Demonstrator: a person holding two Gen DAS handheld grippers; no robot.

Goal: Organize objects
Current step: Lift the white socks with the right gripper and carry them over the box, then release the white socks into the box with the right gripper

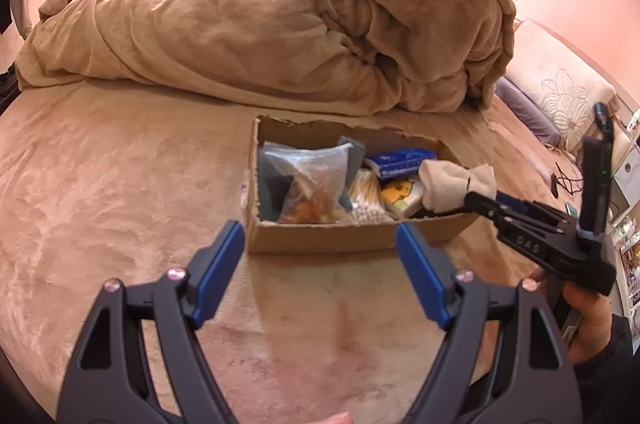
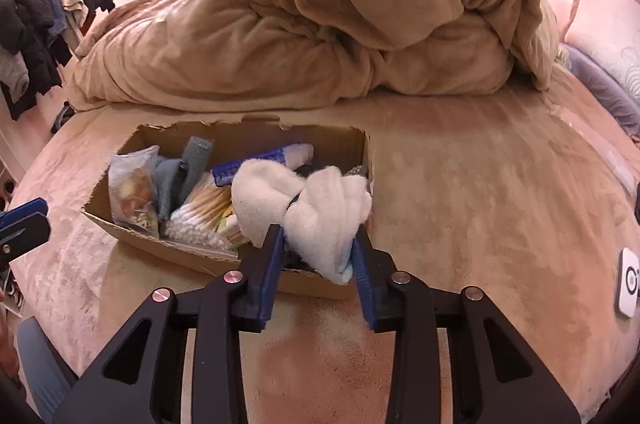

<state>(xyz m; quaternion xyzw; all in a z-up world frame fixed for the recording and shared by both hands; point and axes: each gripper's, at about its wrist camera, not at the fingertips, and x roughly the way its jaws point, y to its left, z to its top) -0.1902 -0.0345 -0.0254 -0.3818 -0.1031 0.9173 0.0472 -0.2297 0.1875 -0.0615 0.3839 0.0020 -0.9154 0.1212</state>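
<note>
An open cardboard box (image 1: 340,238) (image 2: 168,140) sits on the bed. It holds a clear snack bag (image 1: 312,180) (image 2: 130,188), grey cloth (image 2: 192,160), a blue packet (image 1: 404,160), and cotton swabs (image 2: 200,220). My right gripper (image 2: 318,244) (image 1: 464,200) is shut on a white sock (image 2: 320,208) (image 1: 456,182) and holds it over the box's right end. My left gripper (image 1: 320,252) is open and empty, just in front of the box.
A large bunched tan duvet (image 1: 280,24) lies behind the box. Pillows (image 1: 556,92) are at the right. Dark clothes (image 2: 44,24) hang at the left. A white device (image 2: 628,282) lies on the bed at the far right.
</note>
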